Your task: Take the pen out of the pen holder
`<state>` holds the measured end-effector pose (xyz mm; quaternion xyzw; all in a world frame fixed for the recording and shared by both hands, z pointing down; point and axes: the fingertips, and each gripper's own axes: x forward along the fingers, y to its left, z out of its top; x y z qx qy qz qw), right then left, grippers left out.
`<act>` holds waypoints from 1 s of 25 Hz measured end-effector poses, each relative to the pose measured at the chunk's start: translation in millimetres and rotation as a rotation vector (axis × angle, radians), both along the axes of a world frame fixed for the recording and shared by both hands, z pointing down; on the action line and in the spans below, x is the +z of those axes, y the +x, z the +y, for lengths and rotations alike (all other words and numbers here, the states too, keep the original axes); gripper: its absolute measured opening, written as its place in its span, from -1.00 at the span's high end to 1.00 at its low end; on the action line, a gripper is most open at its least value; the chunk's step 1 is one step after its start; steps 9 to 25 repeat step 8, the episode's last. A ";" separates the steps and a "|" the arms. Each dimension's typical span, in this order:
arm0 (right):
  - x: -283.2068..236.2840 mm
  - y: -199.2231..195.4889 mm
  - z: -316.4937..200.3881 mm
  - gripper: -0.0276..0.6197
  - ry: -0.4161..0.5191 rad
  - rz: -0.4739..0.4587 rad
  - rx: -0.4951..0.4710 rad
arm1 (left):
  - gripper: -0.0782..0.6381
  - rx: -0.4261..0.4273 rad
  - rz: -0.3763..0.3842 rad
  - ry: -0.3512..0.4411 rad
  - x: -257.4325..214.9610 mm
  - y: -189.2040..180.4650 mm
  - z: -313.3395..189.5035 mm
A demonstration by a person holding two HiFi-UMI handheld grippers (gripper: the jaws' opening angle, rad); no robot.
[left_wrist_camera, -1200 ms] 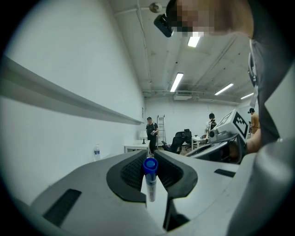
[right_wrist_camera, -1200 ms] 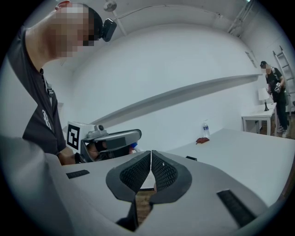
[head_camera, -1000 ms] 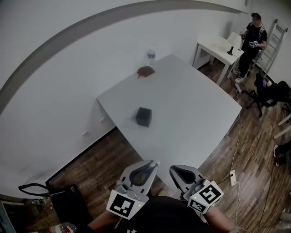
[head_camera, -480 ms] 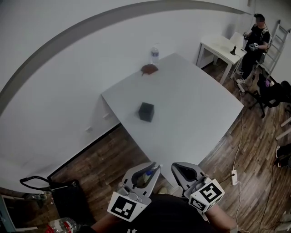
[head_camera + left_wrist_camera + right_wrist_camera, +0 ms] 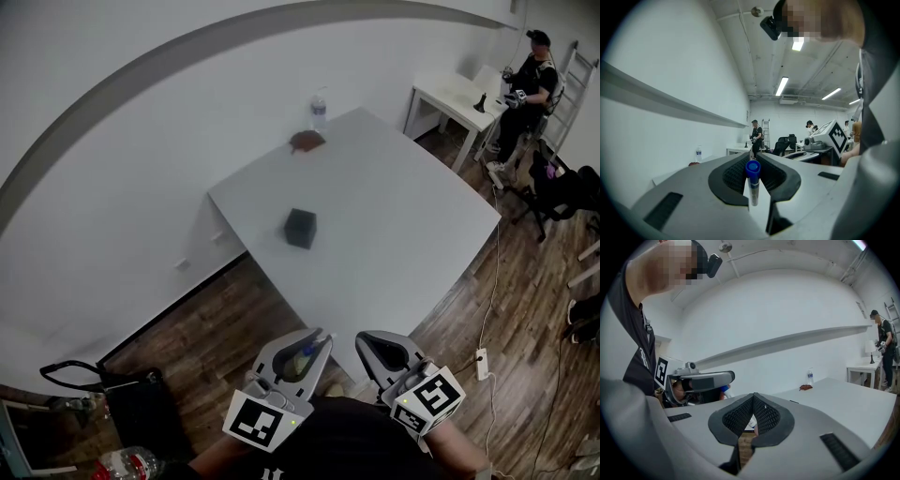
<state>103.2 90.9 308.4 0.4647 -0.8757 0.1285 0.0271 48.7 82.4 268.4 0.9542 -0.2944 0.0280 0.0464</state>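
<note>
The pen holder point(image 5: 300, 228), a small black cube-shaped cup, stands on the white table point(image 5: 394, 234), well ahead of both grippers. My left gripper point(image 5: 313, 345) is low in the head view, close to my body and off the table's near corner. It is shut on a pen point(image 5: 753, 185) with a blue cap, which stands upright between its jaws point(image 5: 752, 161). My right gripper point(image 5: 368, 347) is beside it. In the right gripper view its tips point(image 5: 753, 397) meet with nothing between them. The left gripper point(image 5: 701, 380) shows there with the pen's blue cap point(image 5: 725, 391).
A water bottle point(image 5: 319, 110) and a brown object point(image 5: 307, 141) sit at the table's far corner. A second white table point(image 5: 450, 94), a person point(image 5: 523, 89), a ladder and dark chairs point(image 5: 562, 192) are at the right. On the wood floor lie a black bag point(image 5: 141, 412) and a power strip point(image 5: 481, 358).
The left gripper has shifted slightly with the pen still held. The right gripper has kept still, and the head view has drifted a little.
</note>
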 end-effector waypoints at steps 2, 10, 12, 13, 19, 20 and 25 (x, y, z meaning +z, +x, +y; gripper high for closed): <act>-0.5 -0.2 -1.2 0.88 0.000 0.001 0.000 | 0.65 0.003 -0.001 0.001 -0.2 0.1 -1.0; -1.4 -1.3 -6.7 0.88 0.001 0.005 -0.002 | 0.65 0.004 0.005 0.004 -1.0 0.8 -7.8; -1.4 -1.3 -6.7 0.88 0.001 0.005 -0.002 | 0.65 0.004 0.005 0.004 -1.0 0.8 -7.8; -1.4 -1.3 -6.7 0.88 0.001 0.005 -0.002 | 0.65 0.004 0.005 0.004 -1.0 0.8 -7.8; -1.4 -1.3 -6.7 0.88 0.001 0.005 -0.002 | 0.65 0.004 0.005 0.004 -1.0 0.8 -7.8; -1.4 -1.3 -6.7 0.88 0.001 0.005 -0.002 | 0.65 0.004 0.005 0.004 -1.0 0.8 -7.8; -1.4 -1.3 -6.7 0.88 0.001 0.005 -0.002 | 0.65 0.004 0.005 0.004 -1.0 0.8 -7.8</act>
